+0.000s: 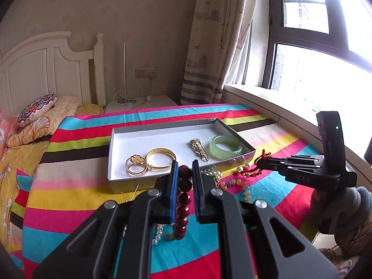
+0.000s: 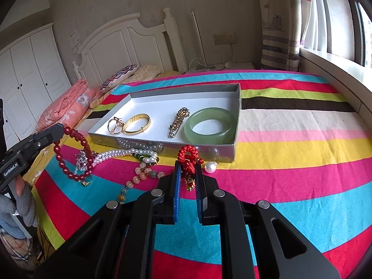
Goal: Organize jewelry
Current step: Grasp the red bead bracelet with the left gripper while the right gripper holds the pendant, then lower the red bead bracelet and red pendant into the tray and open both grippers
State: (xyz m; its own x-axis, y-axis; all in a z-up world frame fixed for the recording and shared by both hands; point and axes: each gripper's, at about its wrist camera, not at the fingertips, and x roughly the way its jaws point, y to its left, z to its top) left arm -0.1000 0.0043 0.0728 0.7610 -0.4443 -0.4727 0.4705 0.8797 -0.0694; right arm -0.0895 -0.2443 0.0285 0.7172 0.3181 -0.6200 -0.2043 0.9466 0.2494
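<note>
While "GenRobot.AI" marks the left gripper (image 2: 61,130), its jaws clamp red beads (image 2: 69,160); right gripper (image 2: 187,174) clamps a red knot (image 2: 187,154).

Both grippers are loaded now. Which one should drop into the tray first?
Probably the right. The right gripper holds the red knot charm just short of the tray wall. The left gripper holds the red bead bracelet, whose loop hangs low and could catch the wall.

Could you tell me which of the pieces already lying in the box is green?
The jade-green bangle, at the right end of the grey box. The pin brooch, patterned bangle and rings beside it are all gold.
</note>
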